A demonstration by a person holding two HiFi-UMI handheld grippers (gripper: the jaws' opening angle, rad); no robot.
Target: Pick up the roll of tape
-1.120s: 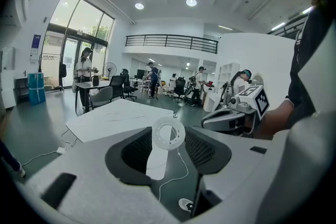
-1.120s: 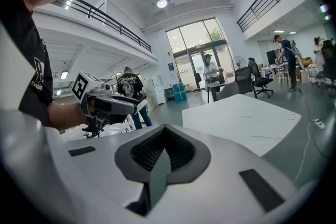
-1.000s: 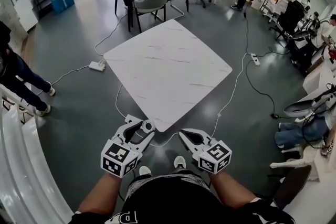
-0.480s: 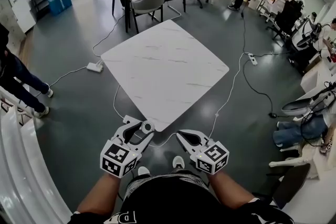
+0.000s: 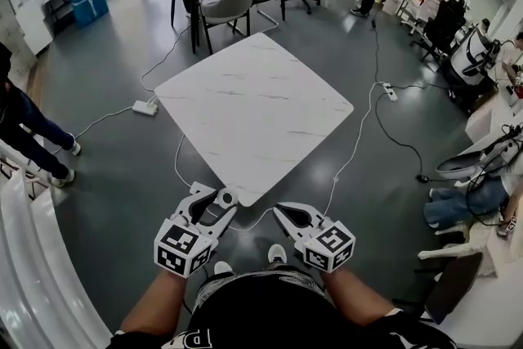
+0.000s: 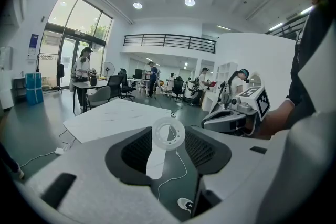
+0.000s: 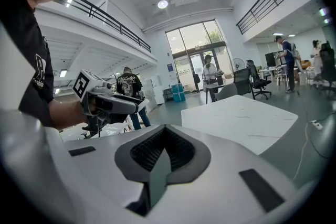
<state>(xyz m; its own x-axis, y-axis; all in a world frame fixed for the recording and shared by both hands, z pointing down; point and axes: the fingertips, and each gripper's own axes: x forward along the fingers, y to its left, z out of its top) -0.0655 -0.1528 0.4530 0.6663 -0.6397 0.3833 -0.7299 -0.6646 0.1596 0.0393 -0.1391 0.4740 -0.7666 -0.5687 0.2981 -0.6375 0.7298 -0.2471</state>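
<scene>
- White ring-shaped roll of tape [image 5: 228, 197] sits lower left of centre in the head view, clear of the white marble table [image 5: 253, 110] — lifted already, I judge.
- Left gripper [image 5: 214, 204] pinches it at the jaw tips, jaws partly spread.
- Right gripper [image 5: 288, 215], lower right — jaws pressed together, empty, probably spare.
</scene>
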